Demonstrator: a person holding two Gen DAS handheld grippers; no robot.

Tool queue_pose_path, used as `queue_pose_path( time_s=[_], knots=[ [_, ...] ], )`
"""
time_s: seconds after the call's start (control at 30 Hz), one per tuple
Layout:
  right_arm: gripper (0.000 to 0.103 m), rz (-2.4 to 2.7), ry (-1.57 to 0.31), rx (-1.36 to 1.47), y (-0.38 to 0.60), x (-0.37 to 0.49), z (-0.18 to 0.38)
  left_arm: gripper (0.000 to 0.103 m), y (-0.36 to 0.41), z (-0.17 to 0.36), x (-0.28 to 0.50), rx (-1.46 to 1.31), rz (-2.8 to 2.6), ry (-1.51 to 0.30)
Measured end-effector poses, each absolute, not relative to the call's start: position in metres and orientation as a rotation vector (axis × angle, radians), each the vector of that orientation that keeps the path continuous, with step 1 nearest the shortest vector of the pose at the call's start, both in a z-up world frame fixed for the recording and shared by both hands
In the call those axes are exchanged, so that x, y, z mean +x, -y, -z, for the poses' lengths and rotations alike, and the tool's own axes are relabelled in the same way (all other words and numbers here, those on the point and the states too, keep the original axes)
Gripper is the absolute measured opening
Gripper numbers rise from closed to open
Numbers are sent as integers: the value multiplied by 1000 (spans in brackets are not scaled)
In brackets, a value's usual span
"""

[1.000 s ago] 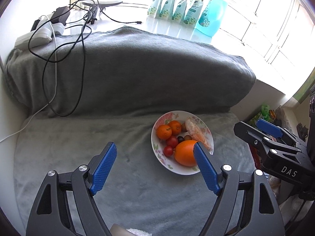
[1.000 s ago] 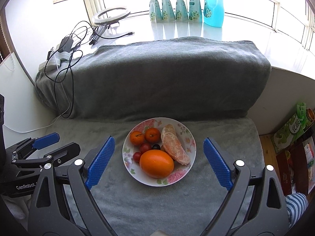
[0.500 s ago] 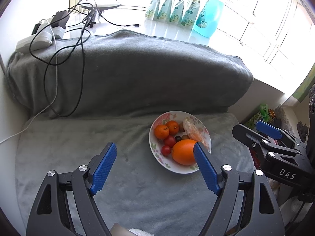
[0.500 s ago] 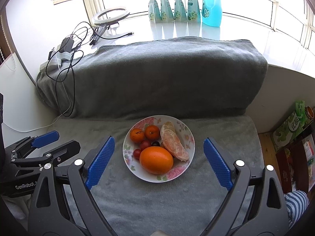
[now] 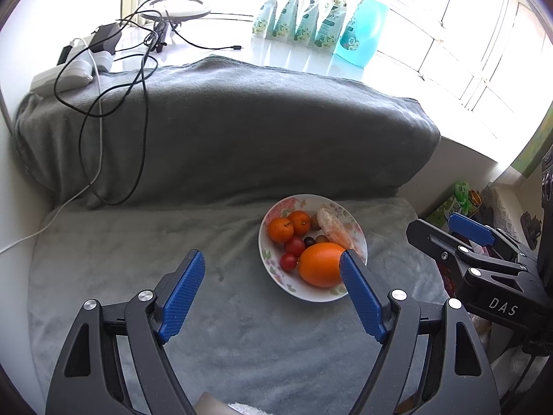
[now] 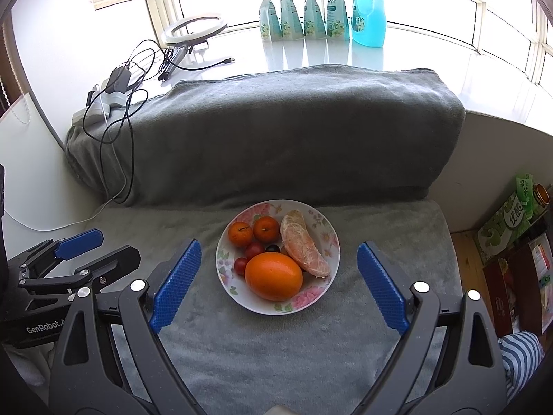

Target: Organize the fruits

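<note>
We hold the left gripper and right gripper spread and empty. Ahead of both, every fruit sits gathered on the floral plate, big orange nearest; this fits finished or awaiting sorting.

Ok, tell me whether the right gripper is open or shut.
Open. The right gripper's blue fingers stand wide apart, either side of the plate, holding nothing.

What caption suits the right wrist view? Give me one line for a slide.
Open right gripper poised over a floral plate of fruit on a grey blanket.
</note>
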State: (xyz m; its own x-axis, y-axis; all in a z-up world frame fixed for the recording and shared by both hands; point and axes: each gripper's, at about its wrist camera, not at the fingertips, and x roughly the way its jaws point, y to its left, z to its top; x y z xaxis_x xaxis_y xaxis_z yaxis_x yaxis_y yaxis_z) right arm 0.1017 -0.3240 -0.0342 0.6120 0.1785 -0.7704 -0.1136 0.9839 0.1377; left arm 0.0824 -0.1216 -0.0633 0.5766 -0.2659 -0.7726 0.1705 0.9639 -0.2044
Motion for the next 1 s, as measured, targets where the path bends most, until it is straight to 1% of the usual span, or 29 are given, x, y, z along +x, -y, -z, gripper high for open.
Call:
queue_pose_path(
  time_s=[0.57,0.8,1.0],
  knots=[
    [94,-170,-906,85,329,100,34,80,121,60,79,-117,255,-899],
    [94,-168,-906,85,329,101,35,80,124,55,76,-98,259,-851],
    [94,-156,-919,88,330,100,42,81,123,58,78,-90,248,-863]
  ],
)
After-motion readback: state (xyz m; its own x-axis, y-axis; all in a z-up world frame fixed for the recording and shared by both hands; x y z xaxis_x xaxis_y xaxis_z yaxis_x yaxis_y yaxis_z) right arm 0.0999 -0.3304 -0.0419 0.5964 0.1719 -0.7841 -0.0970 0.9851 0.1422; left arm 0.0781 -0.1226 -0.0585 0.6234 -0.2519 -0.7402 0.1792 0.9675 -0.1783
